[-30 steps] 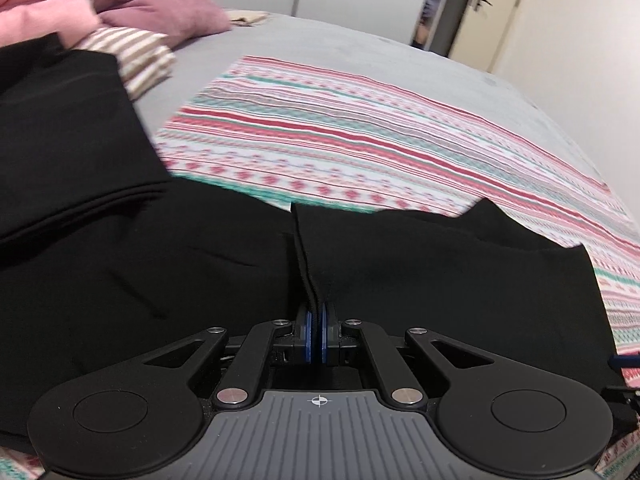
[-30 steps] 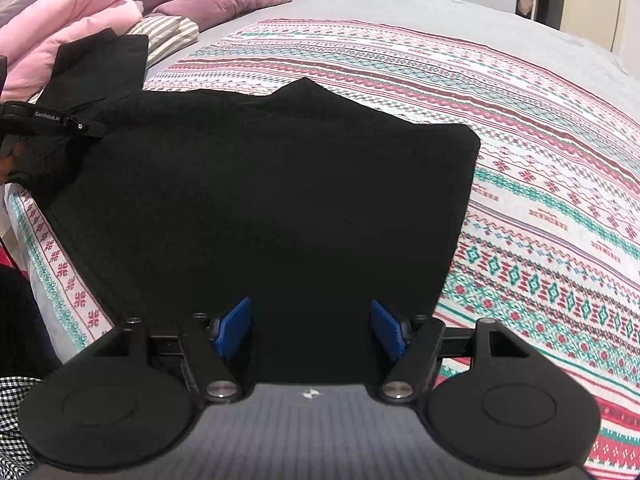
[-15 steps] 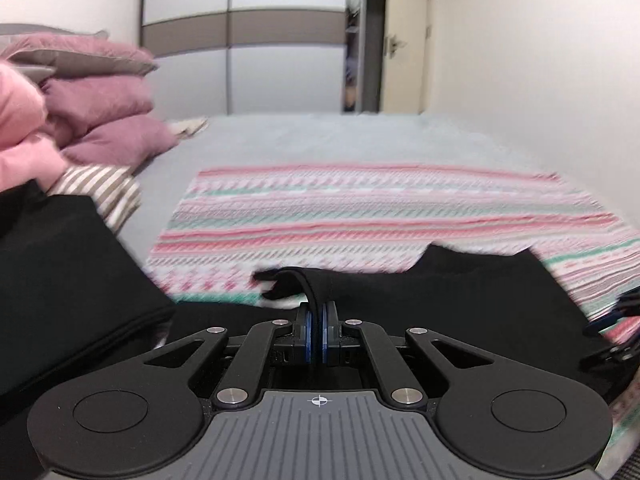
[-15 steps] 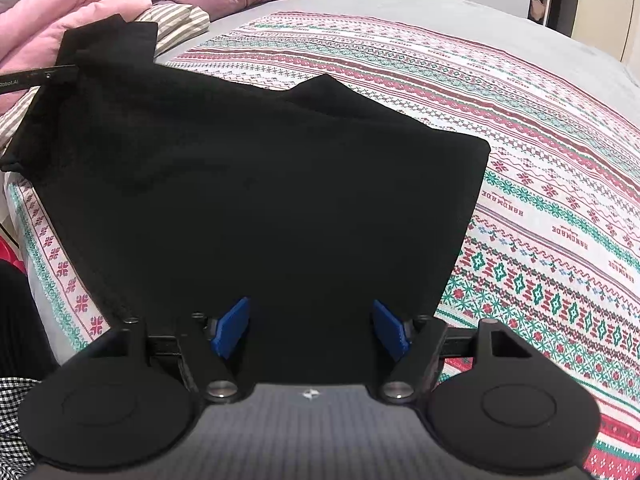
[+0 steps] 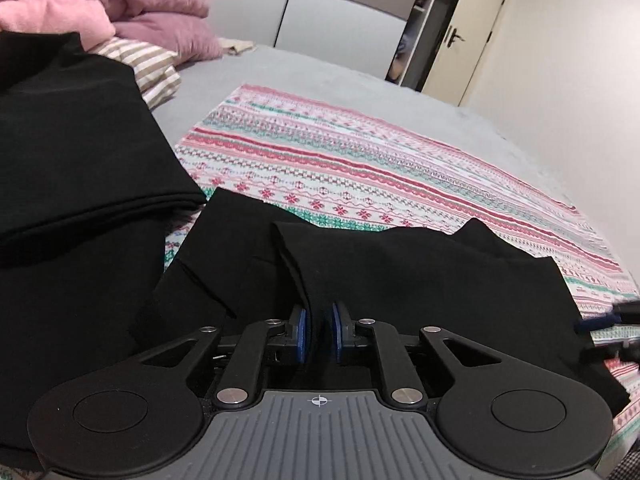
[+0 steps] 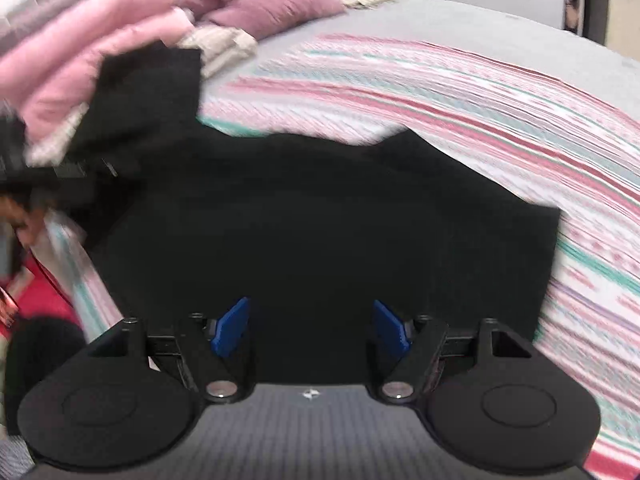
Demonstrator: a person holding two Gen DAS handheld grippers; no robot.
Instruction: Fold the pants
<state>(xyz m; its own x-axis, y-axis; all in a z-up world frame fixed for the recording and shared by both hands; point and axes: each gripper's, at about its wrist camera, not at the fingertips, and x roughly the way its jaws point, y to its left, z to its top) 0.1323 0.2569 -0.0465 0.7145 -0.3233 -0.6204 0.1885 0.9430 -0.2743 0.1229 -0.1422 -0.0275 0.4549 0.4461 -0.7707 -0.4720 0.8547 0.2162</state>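
The black pants (image 5: 420, 276) lie on the patterned blanket (image 5: 360, 176) on the bed. My left gripper (image 5: 319, 334) has its blue pads slightly apart with a fold of the pants' edge between them, low over the fabric. In the right wrist view the pants (image 6: 320, 220) fill the middle, partly folded. My right gripper (image 6: 312, 330) is open and empty just above their near edge. The right view is blurred by motion.
A separate stack of black cloth (image 5: 72, 152) sits at the left. Pink and purple pillows (image 5: 160, 4) and a striped pillow (image 5: 148, 64) lie behind. Grey sheet (image 5: 320, 80), wardrobe and door stand beyond. The left gripper shows in the right view (image 6: 60, 172).
My left gripper lifted the pants' edge, then came back down with it, and its pads parted slightly. My right gripper stayed open and shifted over the pants.
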